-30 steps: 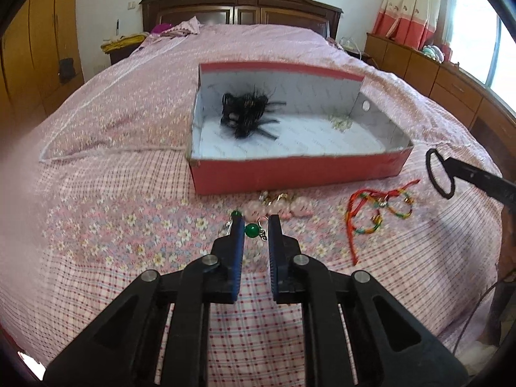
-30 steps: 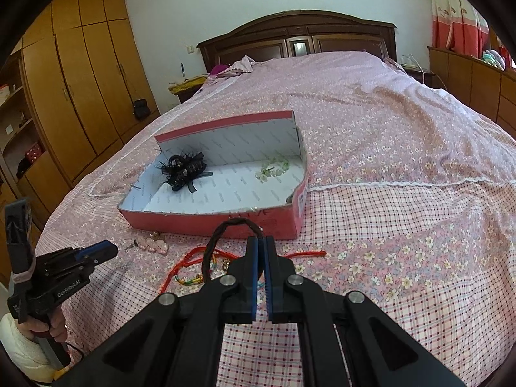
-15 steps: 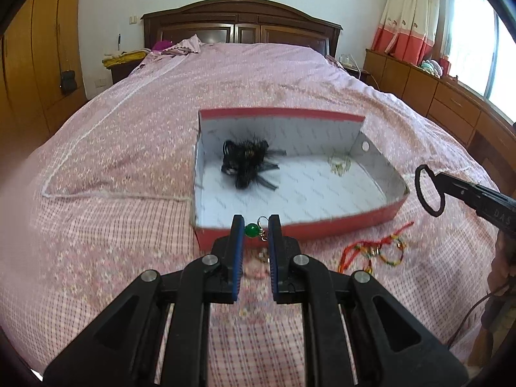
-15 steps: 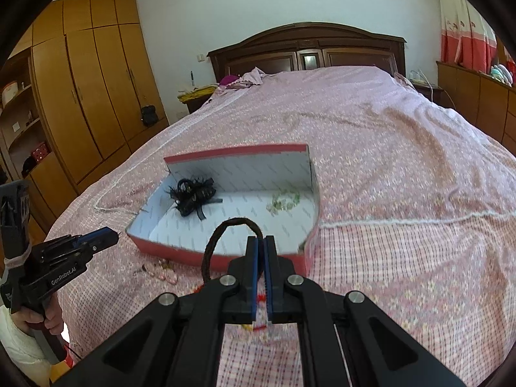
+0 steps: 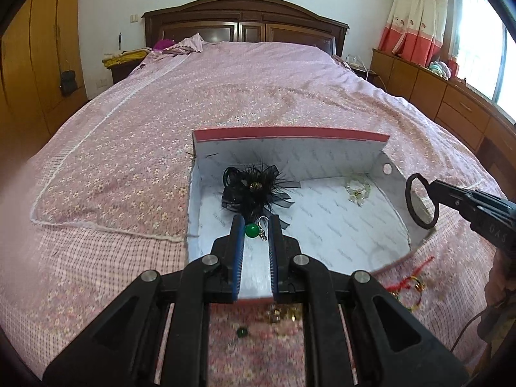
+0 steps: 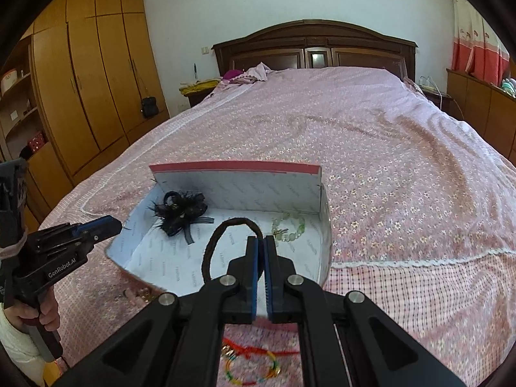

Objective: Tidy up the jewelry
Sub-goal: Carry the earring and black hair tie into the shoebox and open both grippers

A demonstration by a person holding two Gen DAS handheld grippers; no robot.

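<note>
Green earring [image 5: 252, 230] is pinched by L gripper [image 5: 254, 225] over box [image 5: 290, 134]; hair tie [image 6: 225, 242] is clamped by R gripper [image 6: 260, 245].

Daylight is pouring in from the window [image 5: 477, 45] at far right, lighting the bed [image 5: 258, 96] evenly (soft shadows only); fisheye bending is warping the dark edges, and the near bedding is blurring.
</note>
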